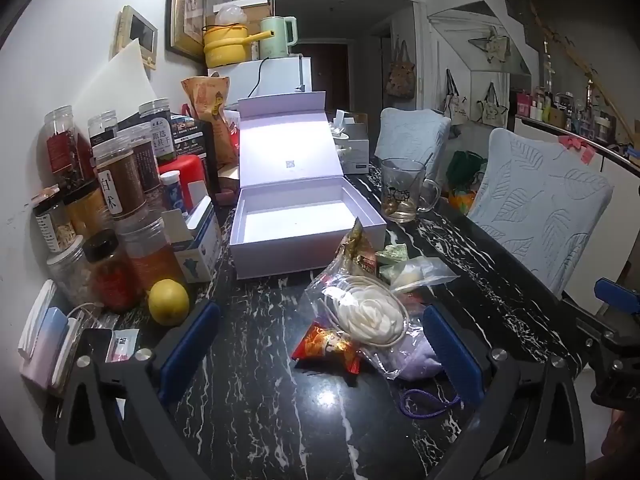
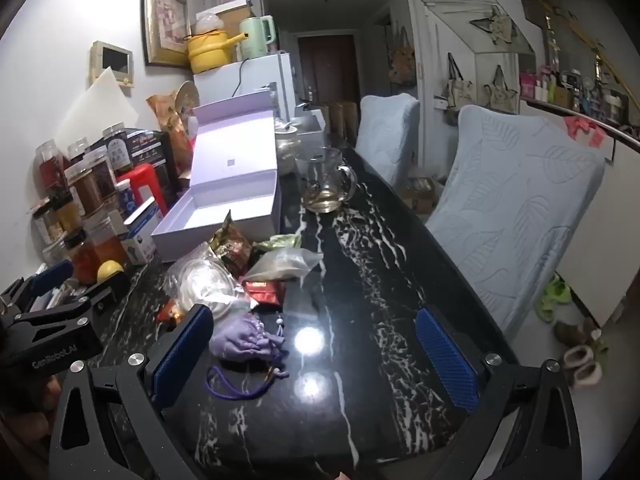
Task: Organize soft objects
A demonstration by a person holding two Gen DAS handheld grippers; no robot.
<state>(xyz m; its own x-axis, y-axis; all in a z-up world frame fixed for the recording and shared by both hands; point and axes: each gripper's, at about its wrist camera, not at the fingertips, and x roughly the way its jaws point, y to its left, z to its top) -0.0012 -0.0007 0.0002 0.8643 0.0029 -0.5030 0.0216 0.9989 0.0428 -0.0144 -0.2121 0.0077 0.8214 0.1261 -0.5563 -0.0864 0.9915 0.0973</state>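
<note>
On the black marble table (image 1: 256,400) lies a heap of soft things: a clear bag with a white rose-shaped piece (image 1: 368,314), a red snack packet (image 1: 326,346), a purple drawstring pouch (image 1: 416,358), a brown-gold packet (image 1: 356,248) and a zip bag (image 1: 418,276). Behind the heap an open lavender box (image 1: 304,220) stands empty. My left gripper (image 1: 320,320) is open just short of the heap, touching nothing. My right gripper (image 2: 313,318) is open too, with the purple pouch (image 2: 244,340) beside its left finger (image 2: 182,356).
Jars and bottles (image 1: 120,184), a lemon (image 1: 168,302) and a small carton (image 1: 200,240) crowd the table's left side by the wall. A glass mug (image 2: 326,180) stands past the box. Two chairs with pale blue covers (image 2: 516,208) line the right edge.
</note>
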